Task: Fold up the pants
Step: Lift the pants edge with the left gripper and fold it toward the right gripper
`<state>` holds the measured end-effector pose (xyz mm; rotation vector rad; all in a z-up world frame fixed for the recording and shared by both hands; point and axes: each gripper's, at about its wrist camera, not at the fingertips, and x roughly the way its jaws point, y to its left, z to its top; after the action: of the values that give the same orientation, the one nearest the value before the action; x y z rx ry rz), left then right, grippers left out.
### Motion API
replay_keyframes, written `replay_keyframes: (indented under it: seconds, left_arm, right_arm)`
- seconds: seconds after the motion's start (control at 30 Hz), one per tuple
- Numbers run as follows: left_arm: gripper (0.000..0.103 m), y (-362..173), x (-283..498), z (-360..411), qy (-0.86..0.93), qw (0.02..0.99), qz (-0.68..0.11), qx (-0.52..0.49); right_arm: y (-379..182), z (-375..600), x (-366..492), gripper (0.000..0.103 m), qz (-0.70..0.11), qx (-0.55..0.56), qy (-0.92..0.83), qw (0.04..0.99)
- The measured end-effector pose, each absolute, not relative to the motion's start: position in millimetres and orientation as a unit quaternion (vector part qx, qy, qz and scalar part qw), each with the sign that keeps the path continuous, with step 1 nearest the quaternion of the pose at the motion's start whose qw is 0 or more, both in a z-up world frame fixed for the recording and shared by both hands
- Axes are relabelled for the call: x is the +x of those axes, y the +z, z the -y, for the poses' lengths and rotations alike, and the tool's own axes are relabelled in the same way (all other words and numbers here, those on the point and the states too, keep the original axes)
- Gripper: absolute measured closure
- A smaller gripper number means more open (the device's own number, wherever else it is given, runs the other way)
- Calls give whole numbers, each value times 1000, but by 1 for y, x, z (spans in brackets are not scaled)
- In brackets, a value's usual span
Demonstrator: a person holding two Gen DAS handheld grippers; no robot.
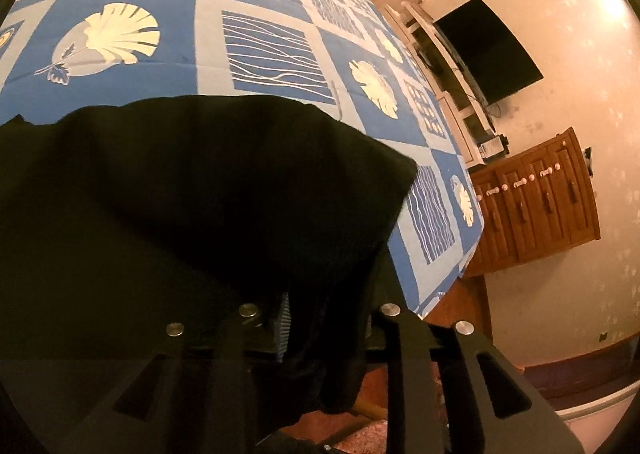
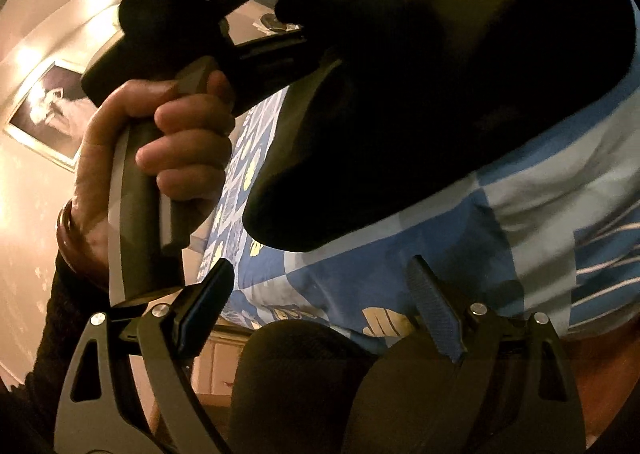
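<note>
Pants (image 1: 208, 190) overhang bedspread (image 1: 256, 50) edge; far side bare.

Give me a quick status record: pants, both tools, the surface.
pants: pants, black, spread over the near part of the surface, one edge gathered up into the left tool
left tool: left tool nearly closed, black fabric bunched between its fingers
right tool: right tool wide open, pads pressing nothing
hand: hand wrapped around the left tool's handle
surface: blue patterned cloth with shell prints, visible beyond the pants
fold: not yet finished
</note>
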<state>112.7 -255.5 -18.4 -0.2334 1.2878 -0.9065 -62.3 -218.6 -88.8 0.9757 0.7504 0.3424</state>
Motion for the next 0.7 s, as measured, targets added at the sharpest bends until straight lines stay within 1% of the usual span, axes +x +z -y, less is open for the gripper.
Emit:
replay_keyframes:
  seconds: [0.1,0.17,0.2,0.27,0.3,0.33,0.37,0.4,0.47,0.5,0.57,0.7]
  left_arm:
    - [70,-15,112,261,-426,685,-579,-115]
    - [70,-12,110,267,-445,675,-576,-117]
    - [68,-7,106,270,-456,676,-569,-111]
    - [68,2,101,273,-464,685,-554,-91]
    - [64,5,99,272,-464,690,-549,-85]
    - [58,12,96,267,-463,699,-538,-81]
    - [40,19,95,260,-458,711,-527,-84]
    - [30,23,93,254,-455,719,-519,-88]
    - [29,35,88,227,-443,744,-489,-104]
    - [25,37,86,216,-436,753,-482,-108]
    - [23,40,82,177,-407,778,-462,-122]
    - [21,21,77,114,-348,801,-460,-160]
  right_arm:
    - [-91,221,-65,15,-345,461,155,803]
    - [-93,223,-68,15,-344,463,150,803]
    - [-93,225,-69,15,-344,466,146,802]
    - [-92,230,-74,15,-345,467,140,802]
    - [-92,233,-76,15,-345,466,136,804]
    - [-92,236,-79,15,-345,464,132,805]
    - [-90,239,-82,15,-345,462,128,807]
    - [-87,243,-86,15,-346,455,122,812]
    - [-76,252,-93,15,-335,439,111,827]
    - [-71,257,-96,15,-329,432,106,833]
    - [-55,271,-98,15,-311,421,95,847]
    - [-33,308,-89,15,-284,429,70,855]
